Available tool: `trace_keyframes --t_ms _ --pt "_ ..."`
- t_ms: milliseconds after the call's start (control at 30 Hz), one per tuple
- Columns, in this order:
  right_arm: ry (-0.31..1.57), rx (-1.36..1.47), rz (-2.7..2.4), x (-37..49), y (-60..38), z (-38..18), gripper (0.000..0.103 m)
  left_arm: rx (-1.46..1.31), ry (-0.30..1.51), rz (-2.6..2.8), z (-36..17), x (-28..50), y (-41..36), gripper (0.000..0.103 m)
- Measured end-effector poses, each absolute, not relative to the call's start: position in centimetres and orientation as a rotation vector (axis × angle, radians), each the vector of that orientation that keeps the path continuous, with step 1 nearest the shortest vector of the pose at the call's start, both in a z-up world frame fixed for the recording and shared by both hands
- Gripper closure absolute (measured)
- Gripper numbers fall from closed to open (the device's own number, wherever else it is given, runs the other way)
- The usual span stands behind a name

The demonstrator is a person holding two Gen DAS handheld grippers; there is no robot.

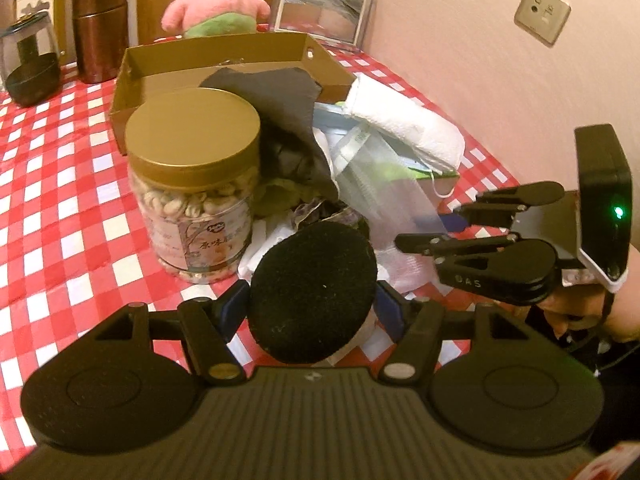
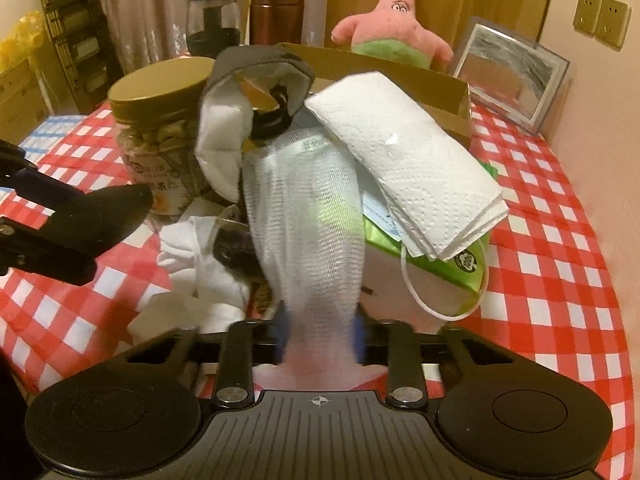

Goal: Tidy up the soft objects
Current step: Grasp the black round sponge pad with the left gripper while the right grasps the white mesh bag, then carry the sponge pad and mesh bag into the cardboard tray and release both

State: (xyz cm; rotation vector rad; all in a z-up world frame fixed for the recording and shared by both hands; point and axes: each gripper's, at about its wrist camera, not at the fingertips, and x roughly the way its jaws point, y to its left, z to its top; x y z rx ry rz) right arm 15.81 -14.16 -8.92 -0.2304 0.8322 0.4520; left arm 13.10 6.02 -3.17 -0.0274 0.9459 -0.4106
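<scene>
My left gripper [image 1: 312, 308] is shut on a round black sponge pad [image 1: 314, 292], held just above the checked tablecloth. My right gripper [image 2: 318, 340] is shut on the end of a white mesh gauze strip [image 2: 308, 216] that runs up into the pile; it also shows in the left wrist view [image 1: 456, 226], pinching the gauze [image 1: 380, 192]. The pile holds a folded white paper towel [image 2: 404, 152], a face mask with ear loop [image 2: 416, 292], a dark grey cloth [image 1: 276, 92], and white cloths [image 2: 200, 248]. A brown cardboard box [image 1: 136, 80] stands behind.
A jar of nuts with a gold lid [image 1: 196, 184] stands left of the pile. A pink star plush [image 2: 394, 24], a framed mirror [image 2: 512, 72], a brown canister [image 1: 100, 28] and a glass jar [image 1: 28, 60] stand at the back. The wall runs along the right.
</scene>
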Motion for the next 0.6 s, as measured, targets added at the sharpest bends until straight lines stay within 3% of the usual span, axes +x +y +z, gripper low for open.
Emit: trace_keyframes --t_ms 67,133,600 --pt "0.828 -0.233 0.456 15.4 -14.2 -8.5 0.096 -0.040 0.936 -0.401 -2.9 12.6 6.2 0.038" --pt "0.819 -0.234 0.459 14.7 -14.2 -7.9 0.098 -0.052 0.927 -0.389 -2.7 12.1 6.3 0.038" --pt "0.726 -0.256 0.556 9.4 -14.3 -1.8 0.099 -0.081 0.834 -0.292 1.8 8.4 6.7 0.038"
